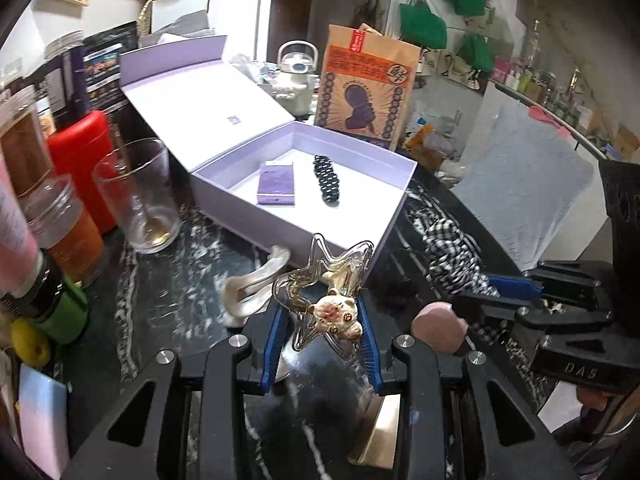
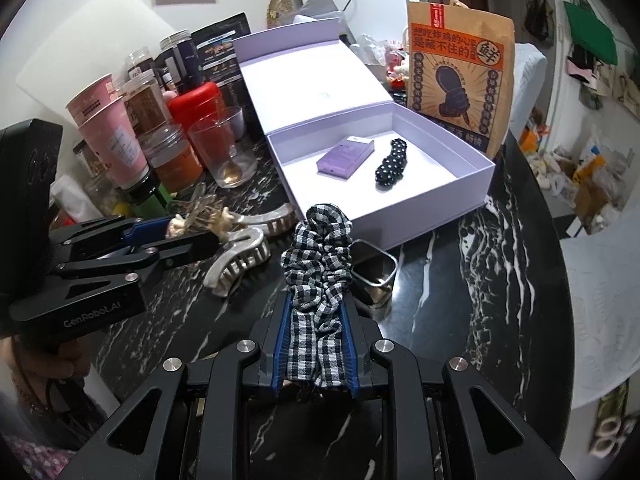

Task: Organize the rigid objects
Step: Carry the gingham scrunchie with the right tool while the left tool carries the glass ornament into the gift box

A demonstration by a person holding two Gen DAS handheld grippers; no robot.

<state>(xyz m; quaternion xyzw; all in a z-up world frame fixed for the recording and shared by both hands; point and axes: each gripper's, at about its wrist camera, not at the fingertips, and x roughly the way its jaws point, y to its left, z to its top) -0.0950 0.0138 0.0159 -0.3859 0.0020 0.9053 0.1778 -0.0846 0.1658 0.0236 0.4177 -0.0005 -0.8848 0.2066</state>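
A clear star-shaped hair clip bearing a small cream cat figure is pinched in the left gripper jaws, just before the open lilac box. The right gripper jaws pinch a black-and-white checked scrunchie near that box, above the marbled tabletop.

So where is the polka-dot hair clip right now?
The polka-dot hair clip lies inside the open lilac box, toward its right half, just right of the small purple box in both wrist views.
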